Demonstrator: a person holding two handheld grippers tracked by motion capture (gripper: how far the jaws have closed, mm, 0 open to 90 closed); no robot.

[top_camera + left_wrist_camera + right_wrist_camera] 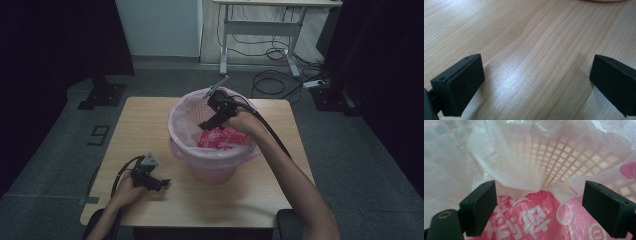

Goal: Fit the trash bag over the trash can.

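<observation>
A pink mesh waste basket (215, 170) lined with a thin whitish plastic bag (181, 116) stands in the middle of the wooden table (150, 120). Red-and-pink printed packets (222, 138) lie inside it. My right gripper (206, 124) reaches down into the basket from its right side, jaws open. In the right gripper view a pink packet with white print (529, 220) lies just below and between the jaws, untouched, with the bag liner (506, 162) and basket mesh (564, 157) behind. My left gripper (162, 184) rests low over the table's front left, open over bare wood (536, 62).
A grey-legged desk (260, 30) with loose cables (280, 75) on the floor stands beyond the table. A black stand base (102, 95) sits on the floor at the back left. Dark curtains close in both sides.
</observation>
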